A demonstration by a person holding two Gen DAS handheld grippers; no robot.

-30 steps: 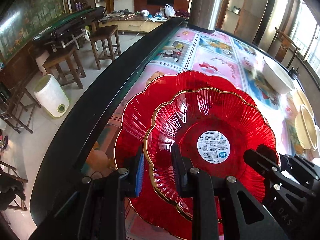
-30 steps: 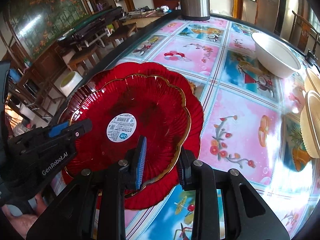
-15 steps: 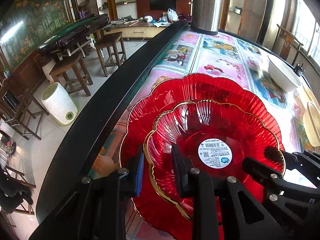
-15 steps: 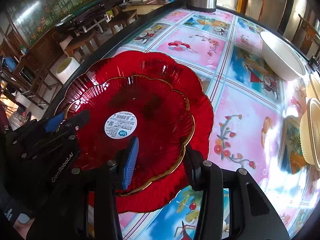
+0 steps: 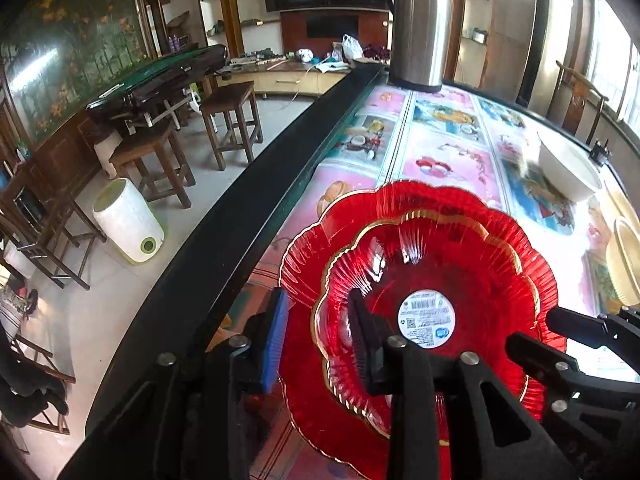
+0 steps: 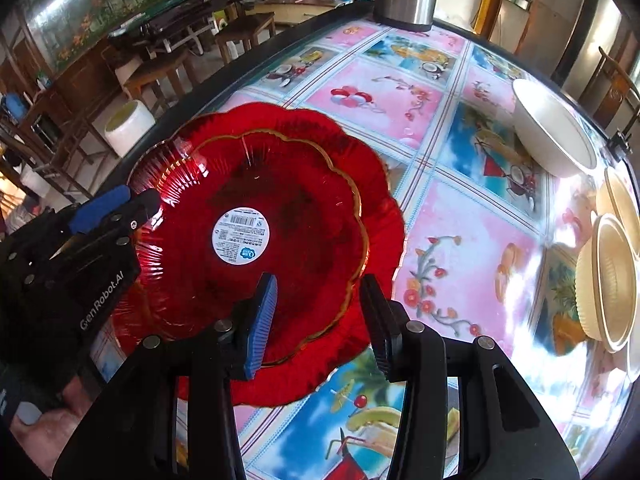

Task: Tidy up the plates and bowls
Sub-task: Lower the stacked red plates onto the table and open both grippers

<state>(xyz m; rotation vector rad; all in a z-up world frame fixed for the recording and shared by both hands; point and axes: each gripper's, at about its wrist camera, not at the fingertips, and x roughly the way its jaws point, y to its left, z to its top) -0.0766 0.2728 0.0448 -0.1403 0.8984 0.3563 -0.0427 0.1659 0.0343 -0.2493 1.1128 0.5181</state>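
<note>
Between each parted hand-held gripper (image 5: 320,332) (image 6: 320,316), seemingly glass, ribbed scalloped red plates (image 6: 280,200).

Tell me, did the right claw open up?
Yes. The right claw spread wider and let go of the small plate, which now rests on the big plate.

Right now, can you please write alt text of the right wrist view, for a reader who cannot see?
Open right gripper straddles the near rim of a smaller red plate nested on a larger red plate. Left gripper is at its left rim; a white bowl stands beyond.
</note>
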